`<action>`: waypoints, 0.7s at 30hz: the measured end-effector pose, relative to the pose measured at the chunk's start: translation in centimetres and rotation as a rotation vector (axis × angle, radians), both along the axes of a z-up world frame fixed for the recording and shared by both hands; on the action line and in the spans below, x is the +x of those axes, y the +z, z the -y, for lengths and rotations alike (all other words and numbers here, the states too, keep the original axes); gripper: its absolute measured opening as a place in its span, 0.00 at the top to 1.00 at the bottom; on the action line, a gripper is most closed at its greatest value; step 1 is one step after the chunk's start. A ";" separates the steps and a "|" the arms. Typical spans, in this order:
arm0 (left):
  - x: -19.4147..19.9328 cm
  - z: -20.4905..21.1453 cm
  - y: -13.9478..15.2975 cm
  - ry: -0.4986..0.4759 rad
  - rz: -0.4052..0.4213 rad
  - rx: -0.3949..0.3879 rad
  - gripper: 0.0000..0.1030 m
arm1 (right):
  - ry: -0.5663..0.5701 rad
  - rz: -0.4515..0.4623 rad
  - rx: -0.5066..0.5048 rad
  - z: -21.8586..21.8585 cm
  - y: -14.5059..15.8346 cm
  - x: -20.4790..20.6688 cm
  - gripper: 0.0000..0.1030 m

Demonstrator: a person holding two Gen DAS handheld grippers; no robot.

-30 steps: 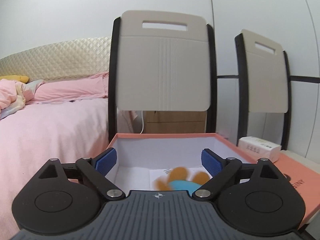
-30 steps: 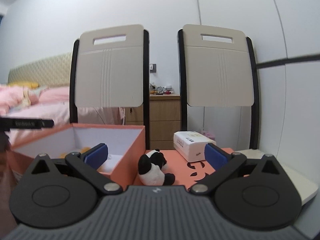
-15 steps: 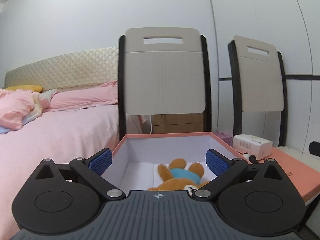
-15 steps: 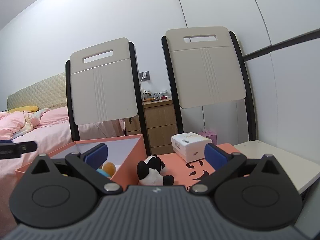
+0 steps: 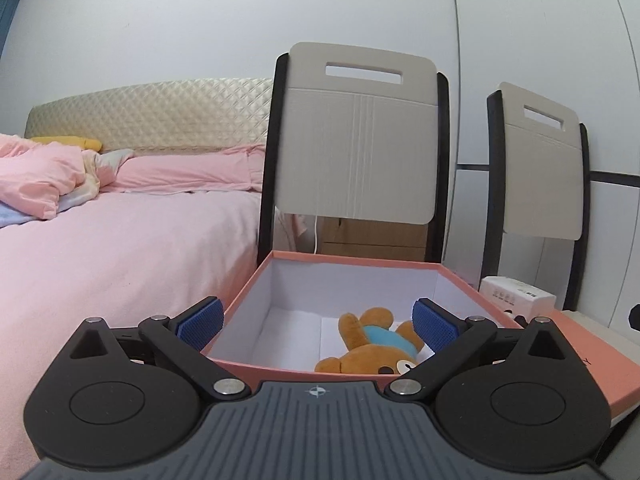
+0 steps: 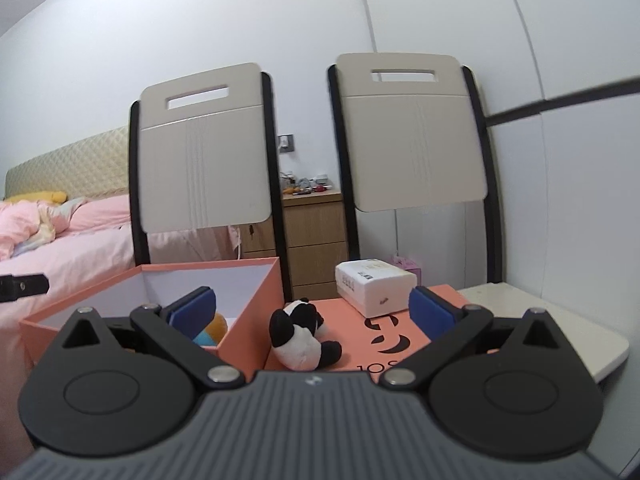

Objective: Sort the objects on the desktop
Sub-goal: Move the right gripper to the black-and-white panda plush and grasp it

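A brown teddy bear point(image 5: 372, 348) in a blue top lies on its back inside the open salmon box point(image 5: 352, 262), toward the near right corner. My left gripper point(image 5: 316, 322) hangs open just in front of the box's near wall, nothing between its blue pads. In the right wrist view the same box point(image 6: 244, 320) stands at the left, with part of the bear point(image 6: 210, 330) showing inside. A small panda plush point(image 6: 302, 334) lies on the salmon lid point(image 6: 384, 332) beside the box. My right gripper point(image 6: 310, 310) is open, level with the panda and a short way back from it.
A white tissue pack point(image 6: 374, 284) rests on the lid behind the panda. Two chair backs point(image 6: 204, 156) point(image 6: 412, 136) stand behind the white table point(image 6: 560, 316). A pink bed point(image 5: 120, 240) lies to the left, a wooden nightstand point(image 6: 312, 240) between the chairs.
The bear has dropped from my left gripper into the box and lies still. My left gripper has opened wider and drawn back from the box. The right view has tilted slightly.
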State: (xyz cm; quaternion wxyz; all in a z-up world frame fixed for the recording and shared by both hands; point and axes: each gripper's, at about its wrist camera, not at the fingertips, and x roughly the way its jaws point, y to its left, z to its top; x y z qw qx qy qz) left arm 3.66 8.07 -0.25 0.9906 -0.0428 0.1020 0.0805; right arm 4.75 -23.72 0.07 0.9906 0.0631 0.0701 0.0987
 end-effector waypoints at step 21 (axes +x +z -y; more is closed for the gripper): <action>0.0 1.0 -0.9 -0.033 -0.018 0.061 0.01 | 0.165 -0.164 -0.020 -0.6 0.1 15.8 0.00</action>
